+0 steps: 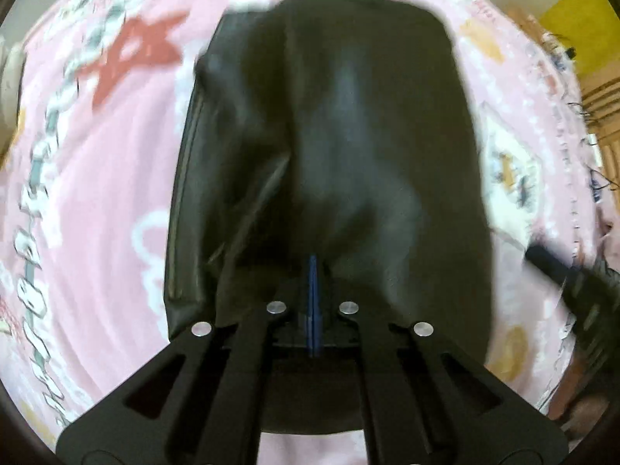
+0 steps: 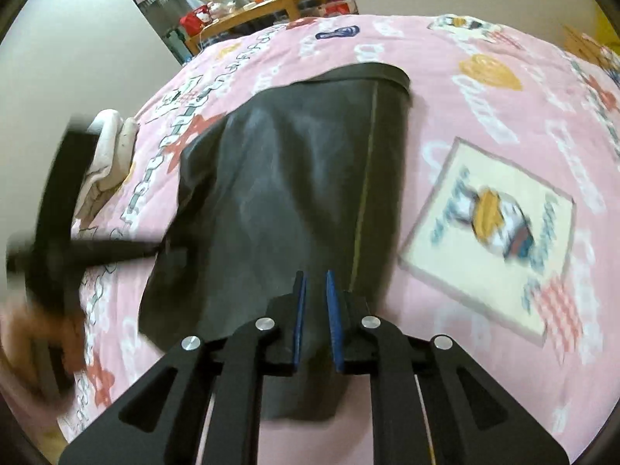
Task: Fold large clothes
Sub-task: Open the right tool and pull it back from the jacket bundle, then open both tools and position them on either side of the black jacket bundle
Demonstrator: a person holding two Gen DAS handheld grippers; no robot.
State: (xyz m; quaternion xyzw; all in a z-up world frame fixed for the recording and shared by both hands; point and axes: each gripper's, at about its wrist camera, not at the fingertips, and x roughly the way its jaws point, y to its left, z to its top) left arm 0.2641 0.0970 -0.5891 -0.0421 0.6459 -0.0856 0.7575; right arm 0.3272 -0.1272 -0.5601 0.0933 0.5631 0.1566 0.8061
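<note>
Pinching the dark garment (image 1: 329,147) at frame centre with our left gripper (image 1: 313,271) pressed together, while our right gripper (image 2: 314,286) stands slightly spread over it, we risk uneven folds on the pink bedspread (image 2: 484,124).

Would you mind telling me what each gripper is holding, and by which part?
The left gripper is shut on the near edge of the black garment. The right gripper is open over the garment's near edge, holding nothing.
</note>
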